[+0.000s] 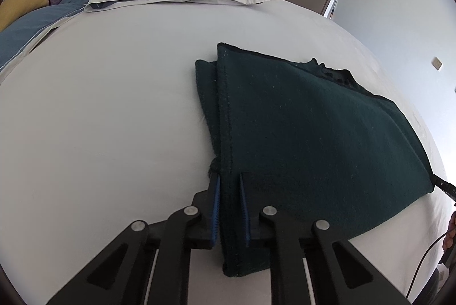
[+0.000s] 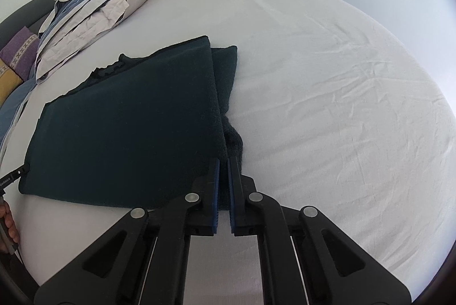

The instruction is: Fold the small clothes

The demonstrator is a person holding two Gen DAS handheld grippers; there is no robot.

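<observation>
Dark green garment [image 1: 313, 128] is laid folded on the bed [image 1: 114, 105]; in the left wrist view its near left corner is pinched by the left tongs [image 1: 229, 179]. In the right wrist view the garment's near right corner is pinched between the nearly closed right tongs [image 2: 224, 165]. Folded bedding [image 2: 94, 14] is seen beyond.

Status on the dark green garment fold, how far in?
Done: dark green knit garment already doubled over on the white bedsheet. In hand: left gripper and right gripper each clamp a near corner. Left: carry the next fold over, then release.
</observation>
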